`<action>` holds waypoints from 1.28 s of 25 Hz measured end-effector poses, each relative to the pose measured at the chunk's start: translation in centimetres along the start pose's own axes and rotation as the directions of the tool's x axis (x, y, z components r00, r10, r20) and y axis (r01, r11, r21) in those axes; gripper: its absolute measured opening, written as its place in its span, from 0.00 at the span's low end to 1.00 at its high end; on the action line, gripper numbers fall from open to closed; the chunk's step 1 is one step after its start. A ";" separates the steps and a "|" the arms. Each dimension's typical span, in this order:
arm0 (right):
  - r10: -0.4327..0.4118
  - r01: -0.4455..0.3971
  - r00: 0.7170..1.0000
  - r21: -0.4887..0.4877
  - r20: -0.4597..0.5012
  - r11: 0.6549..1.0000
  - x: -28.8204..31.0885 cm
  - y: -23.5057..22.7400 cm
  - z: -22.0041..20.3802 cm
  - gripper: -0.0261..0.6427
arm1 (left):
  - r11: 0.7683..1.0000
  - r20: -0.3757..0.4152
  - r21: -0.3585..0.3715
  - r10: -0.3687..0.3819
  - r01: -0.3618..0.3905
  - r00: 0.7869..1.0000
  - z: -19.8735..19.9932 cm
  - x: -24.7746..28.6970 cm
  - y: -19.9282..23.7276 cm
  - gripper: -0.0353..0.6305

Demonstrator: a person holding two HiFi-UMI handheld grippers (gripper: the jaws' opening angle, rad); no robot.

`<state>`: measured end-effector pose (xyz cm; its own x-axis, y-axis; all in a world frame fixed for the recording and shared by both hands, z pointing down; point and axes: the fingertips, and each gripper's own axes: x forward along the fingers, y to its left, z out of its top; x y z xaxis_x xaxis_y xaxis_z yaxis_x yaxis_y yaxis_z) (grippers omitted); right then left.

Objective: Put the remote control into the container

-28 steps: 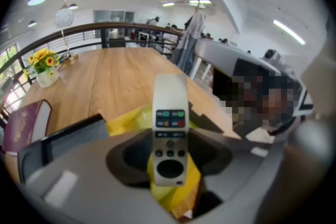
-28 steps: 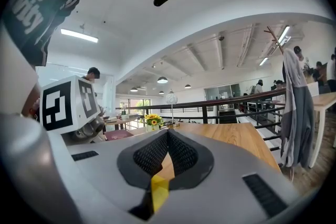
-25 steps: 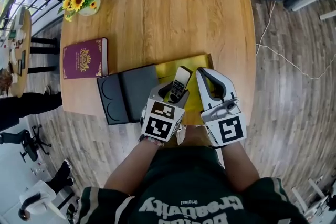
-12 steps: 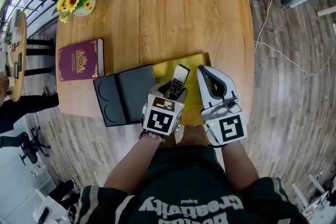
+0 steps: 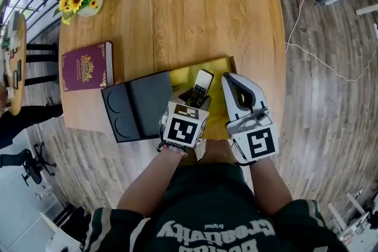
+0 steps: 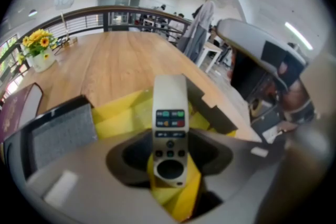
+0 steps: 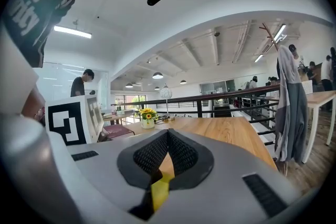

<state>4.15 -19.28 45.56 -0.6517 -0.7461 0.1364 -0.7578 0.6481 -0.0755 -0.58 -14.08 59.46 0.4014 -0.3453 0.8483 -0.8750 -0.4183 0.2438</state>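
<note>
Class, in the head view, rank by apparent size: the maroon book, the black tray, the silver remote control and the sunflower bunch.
1. Black flat rectangular tray
2. Maroon hardcover book
3. Yellow sunflower bunch in pale vase
4. Silver remote control; the left gripper hides its lower end, so this rank is unsure.

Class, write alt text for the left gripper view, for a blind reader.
The left gripper holds a grey remote control between its fingers, above an open yellow container. A black case lies to the left on the wooden table.
</note>
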 end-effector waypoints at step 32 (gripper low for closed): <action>-0.080 0.079 0.997 0.067 0.013 0.995 -0.5 -2.3 -0.7 0.06 | 0.998 -0.124 0.064 0.010 -0.002 0.992 1.8 3.9 -1.3 0.36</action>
<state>6.23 -20.26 46.34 -0.5891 -0.7976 0.1292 -0.8075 0.5752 -0.1308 2.60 -16.39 61.60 0.3566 -0.2428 0.9022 -0.8566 -0.4705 0.2119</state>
